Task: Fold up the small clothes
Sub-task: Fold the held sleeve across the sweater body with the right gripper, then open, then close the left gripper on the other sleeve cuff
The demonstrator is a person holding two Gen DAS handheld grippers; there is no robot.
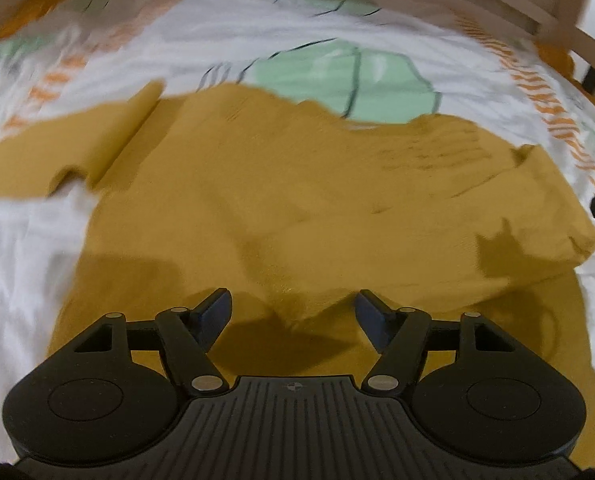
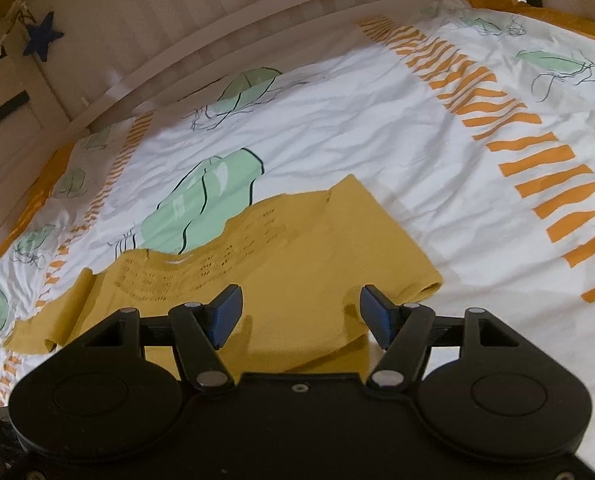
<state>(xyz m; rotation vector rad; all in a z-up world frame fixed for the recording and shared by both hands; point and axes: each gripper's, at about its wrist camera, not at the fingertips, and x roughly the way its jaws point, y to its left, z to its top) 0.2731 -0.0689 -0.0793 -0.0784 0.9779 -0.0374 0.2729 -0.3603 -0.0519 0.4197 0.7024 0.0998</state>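
Left gripper and right gripper: fingers spread wide, holding nothing, poised over mustard knit garment. Garment spread on patterned white bedsheet, right sleeve folded inward. Beyond, wooden crib rail, blue star.

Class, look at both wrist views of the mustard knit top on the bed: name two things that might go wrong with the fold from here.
1. Both grippers, left gripper and right gripper, are open, so closing now might pinch only one layer of the mustard knit top.
2. The quilt beneath is wrinkled; fingers might snag it too.
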